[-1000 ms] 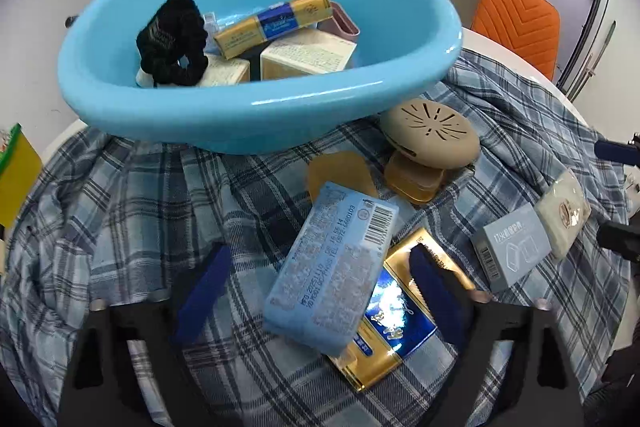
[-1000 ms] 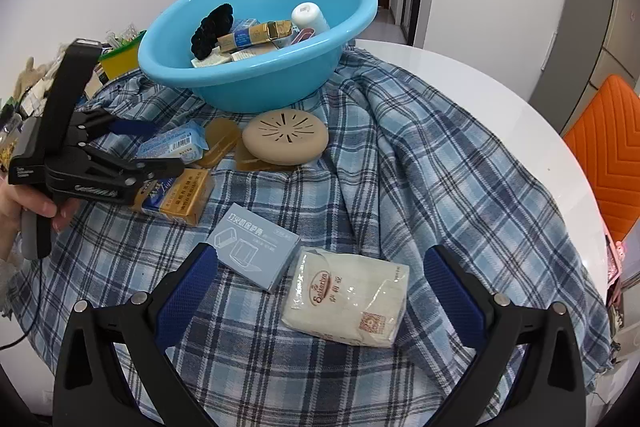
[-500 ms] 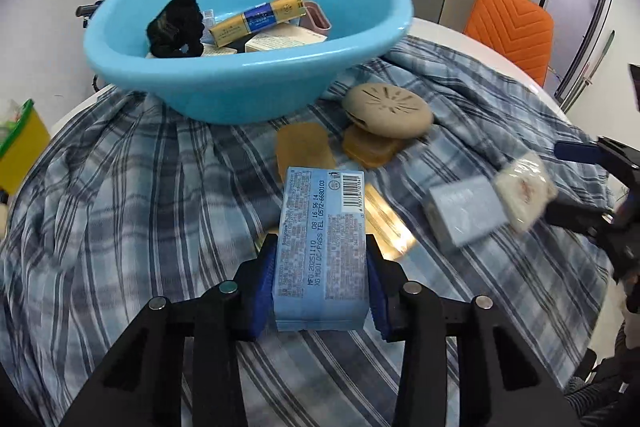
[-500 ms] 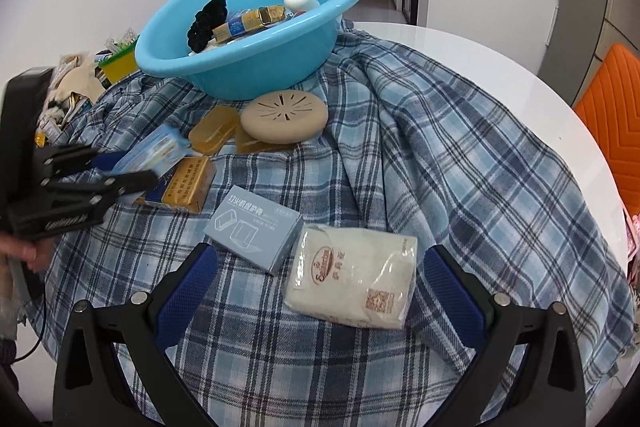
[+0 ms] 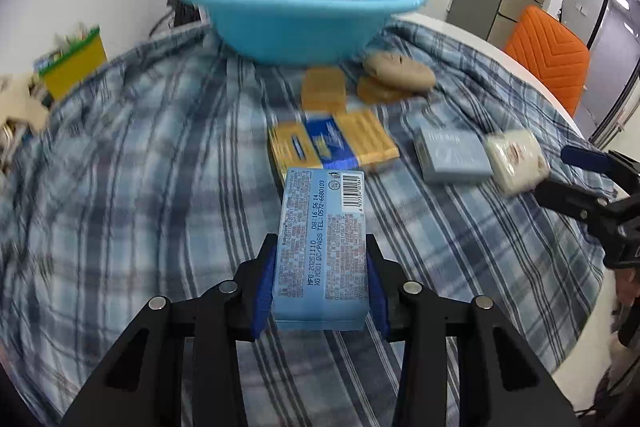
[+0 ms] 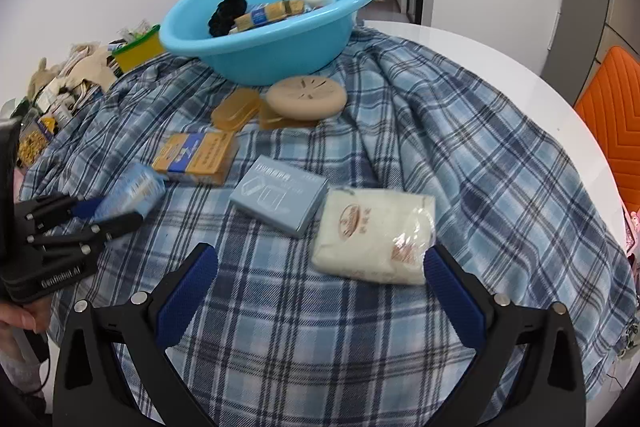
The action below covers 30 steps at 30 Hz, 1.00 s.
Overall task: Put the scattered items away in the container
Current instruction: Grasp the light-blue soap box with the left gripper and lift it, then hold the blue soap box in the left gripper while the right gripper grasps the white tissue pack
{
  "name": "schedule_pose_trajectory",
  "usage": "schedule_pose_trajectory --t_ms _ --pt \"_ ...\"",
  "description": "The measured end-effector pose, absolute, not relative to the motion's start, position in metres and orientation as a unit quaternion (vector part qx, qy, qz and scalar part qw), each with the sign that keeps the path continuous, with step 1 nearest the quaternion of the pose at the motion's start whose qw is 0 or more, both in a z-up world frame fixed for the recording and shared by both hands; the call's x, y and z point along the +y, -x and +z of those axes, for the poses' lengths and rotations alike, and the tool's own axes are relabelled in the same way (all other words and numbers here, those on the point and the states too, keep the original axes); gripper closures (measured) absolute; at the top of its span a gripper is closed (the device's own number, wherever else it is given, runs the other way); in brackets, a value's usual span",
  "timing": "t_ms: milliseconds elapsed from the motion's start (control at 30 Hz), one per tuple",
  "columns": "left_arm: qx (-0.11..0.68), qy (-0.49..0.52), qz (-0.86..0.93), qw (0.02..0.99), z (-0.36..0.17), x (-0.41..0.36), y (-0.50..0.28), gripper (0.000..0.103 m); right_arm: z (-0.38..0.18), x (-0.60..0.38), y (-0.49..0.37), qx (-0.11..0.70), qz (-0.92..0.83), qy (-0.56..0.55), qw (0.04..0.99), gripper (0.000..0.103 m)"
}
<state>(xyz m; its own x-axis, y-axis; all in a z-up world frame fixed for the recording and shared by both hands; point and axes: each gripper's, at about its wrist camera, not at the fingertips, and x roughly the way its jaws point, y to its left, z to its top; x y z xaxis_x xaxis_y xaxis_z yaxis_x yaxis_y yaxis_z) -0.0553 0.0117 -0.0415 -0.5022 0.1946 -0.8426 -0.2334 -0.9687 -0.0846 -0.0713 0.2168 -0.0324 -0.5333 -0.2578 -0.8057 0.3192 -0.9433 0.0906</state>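
Note:
A light blue packet [image 5: 324,239] is clamped between the pads of my left gripper [image 5: 320,283], which is shut on it and holds it above the plaid cloth. The right wrist view shows that gripper [image 6: 108,211] and the packet [image 6: 136,189] at the left. The blue basin [image 5: 304,27] stands at the far side with several items inside. My right gripper [image 6: 320,259] is open, with the near edge of a white packet [image 6: 376,235] just inside its right finger. A pale blue box [image 6: 280,193] and a gold-and-blue box [image 6: 196,157] lie on the cloth.
A beige round disc [image 6: 306,97] and amber blocks [image 6: 236,107] lie in front of the basin [image 6: 280,55]. Clutter [image 6: 60,95] and a yellow-green box [image 5: 74,69] crowd the left edge. An orange chair [image 5: 548,55] stands beyond the white table rim [image 6: 500,67].
My left gripper shut on the light blue packet, lifted it off the gold-and-blue box and drew back from the basin. The right gripper crept closer to the white packet.

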Motion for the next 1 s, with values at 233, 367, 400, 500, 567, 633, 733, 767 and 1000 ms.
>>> schedule_pose_trajectory --t_ms 233,367,400,500,567,633,733,767,1000 --pt "0.035 0.496 0.858 0.129 -0.054 0.013 0.046 0.061 -0.032 0.213 0.068 0.032 -0.874 -0.454 0.17 0.0" --pt "0.04 0.492 0.86 0.131 -0.056 0.018 0.049 0.056 -0.03 0.212 0.068 0.039 -0.876 -0.451 0.168 0.0" --pt "0.04 0.491 0.86 0.131 -0.056 0.019 0.05 0.054 -0.03 0.212 0.068 0.04 -0.876 -0.451 0.167 0.0" --pt "0.038 0.489 0.862 0.128 -0.056 0.02 0.055 0.047 -0.03 0.214 0.068 0.04 -0.876 -0.451 0.165 0.0" --pt "0.04 0.488 0.863 0.125 -0.056 0.022 0.059 0.047 -0.03 0.217 0.069 0.038 -0.877 -0.452 0.161 0.0" --pt "0.037 0.487 0.863 0.126 -0.056 0.021 0.062 0.047 -0.032 0.22 0.069 0.035 -0.877 -0.453 0.157 0.0" --pt "0.042 0.484 0.865 0.124 -0.056 0.021 0.062 0.063 -0.033 0.225 0.071 0.03 -0.877 -0.455 0.151 0.0" --pt "0.046 0.484 0.865 0.124 -0.054 0.021 0.061 0.063 -0.033 0.226 0.071 0.03 -0.877 -0.455 0.148 0.0" --pt "0.037 0.469 0.874 0.12 -0.044 0.02 0.053 0.063 -0.037 0.228 0.074 0.031 -0.878 -0.457 0.138 0.0"
